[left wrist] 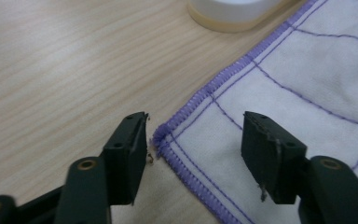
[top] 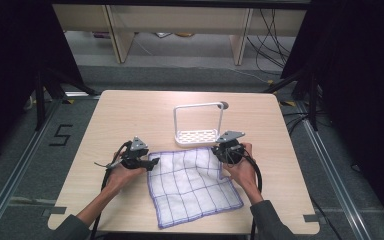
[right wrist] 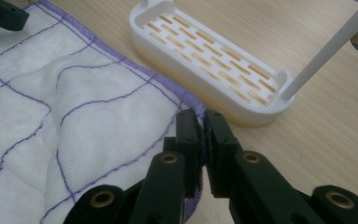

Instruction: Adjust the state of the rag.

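As floor mark [top: 60,135] reads: "5", no other txt.

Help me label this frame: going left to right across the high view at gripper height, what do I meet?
Left hand-held gripper → white cloth with purple grid → right hand-held gripper.

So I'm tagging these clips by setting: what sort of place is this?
Probably a lab recording station, not a home: a light wooden table ringed by black curtains, loose cables on the grey floor, and a taped number five marking it.
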`<state>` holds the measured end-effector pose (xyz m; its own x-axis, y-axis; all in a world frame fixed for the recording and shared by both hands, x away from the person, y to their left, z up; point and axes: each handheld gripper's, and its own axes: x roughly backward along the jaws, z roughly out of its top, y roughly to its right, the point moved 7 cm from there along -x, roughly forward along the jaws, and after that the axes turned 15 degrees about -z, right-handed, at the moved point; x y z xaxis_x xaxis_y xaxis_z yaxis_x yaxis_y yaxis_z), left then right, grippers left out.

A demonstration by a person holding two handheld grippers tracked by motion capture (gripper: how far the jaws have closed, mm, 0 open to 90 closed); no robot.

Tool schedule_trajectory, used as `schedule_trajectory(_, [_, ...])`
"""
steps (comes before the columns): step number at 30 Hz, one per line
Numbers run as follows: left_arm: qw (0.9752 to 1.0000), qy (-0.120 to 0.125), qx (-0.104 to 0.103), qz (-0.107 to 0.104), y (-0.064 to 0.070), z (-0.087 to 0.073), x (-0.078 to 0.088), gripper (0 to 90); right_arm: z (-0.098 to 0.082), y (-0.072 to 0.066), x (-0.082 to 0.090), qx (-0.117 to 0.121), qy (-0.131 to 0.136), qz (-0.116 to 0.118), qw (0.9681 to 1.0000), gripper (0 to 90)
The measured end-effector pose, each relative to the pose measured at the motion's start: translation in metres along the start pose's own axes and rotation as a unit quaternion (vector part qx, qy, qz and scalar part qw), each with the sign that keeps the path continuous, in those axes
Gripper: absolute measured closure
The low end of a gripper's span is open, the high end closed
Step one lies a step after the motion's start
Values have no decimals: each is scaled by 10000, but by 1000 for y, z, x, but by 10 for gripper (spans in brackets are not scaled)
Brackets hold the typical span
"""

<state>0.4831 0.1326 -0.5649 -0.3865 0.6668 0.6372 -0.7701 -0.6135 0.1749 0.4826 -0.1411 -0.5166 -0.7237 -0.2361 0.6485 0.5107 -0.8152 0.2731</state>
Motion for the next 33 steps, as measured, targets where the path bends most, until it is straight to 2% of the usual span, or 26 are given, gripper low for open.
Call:
schedule_trajectory(2, [9999, 8, -59, -121, 2, 1, -2, 533, 0, 3, -2, -29, 14, -14, 10000, 855])
schedule_trajectory(4, [9997, 5, -242, -69, 3, 4, -2, 687, -1, 5, -4, -105, -14, -34, 9999, 856])
schedule_trajectory(6, [9994, 68, -311, -99, 4, 11, -3, 810, -3, 8, -6, -119, -61, -48, 9999, 857])
schedule_trajectory(8, [9993, 142, -348, -72, 2, 17, -7, 838, -5, 11, -9, -105, -107, -149, 9998, 857])
schedule_trajectory(10, [9991, 40, -419, -61, -1, 21, -13, 844, -7, 15, -12, -142, -192, -261, 9994, 857])
schedule_trajectory(11, [9993, 127, -342, -45, -1, 23, -17, 845, -9, 17, -16, -77, -229, -324, 9992, 857])
schedule_trajectory(14, [9995, 30, -325, -49, -5, 24, -23, 844, -15, 23, -23, -144, -461, -376, 9981, 856])
schedule_trajectory(16, [9996, 96, -249, -52, -5, 26, -26, 821, -18, 25, -25, -106, -503, -388, 9979, 854])
schedule_trajectory(17, [9996, 158, -214, -58, -5, 26, -27, 821, -24, 26, -29, -94, -638, -394, 9971, 848])
schedule_trajectory(19, [9997, 83, -202, -130, -4, 26, -26, 774, -28, 26, -30, -129, -732, -333, 9967, 839])
schedule_trajectory(20, [9998, 76, -143, -146, -4, 25, -26, 714, -30, 27, -32, -75, -702, -302, 9970, 824])
schedule_trajectory(21, [9999, 91, -34, -81, -3, 25, -25, 619, -30, 27, -31, -201, -768, -340, 9963, 783])
schedule_trajectory(22, [10000, 60, 1, -70, -1, 25, -22, 545, -31, 29, -30, -136, -711, -333, 9968, 715])
schedule_trajectory(23, [10000, 52, 26, -42, 1, 24, -18, 484, -30, 30, -28, -272, -723, -406, 9962, 647])
schedule_trajectory(24, [10000, 76, 23, -48, 5, 23, -13, 443, -29, 33, -24, -357, -718, -567, 9952, 617])
schedule_trajectory(27, [9999, 56, -40, -119, 23, 16, 8, 338, -28, 40, -6, -546, -598, -786, 9936, 521])
schedule_trajectory(29, [9995, 78, -101, -278, 38, 8, 24, 322, -32, 44, 15, -742, -518, -735, 9932, 503])
schedule_trajectory(30, [9990, 147, -71, -406, 48, 5, 31, 318, -35, 44, 23, -752, -470, -693, 9936, 502])
schedule_trajectory(32, [9978, 265, -43, -604, 66, -5, 44, 318, -44, 36, 44, -780, -383, -563, 9946, 496])
schedule_trajectory(33, [9972, 246, -57, -709, 76, -12, 49, 319, -50, 29, 54, -726, -363, -494, 9955, 496])
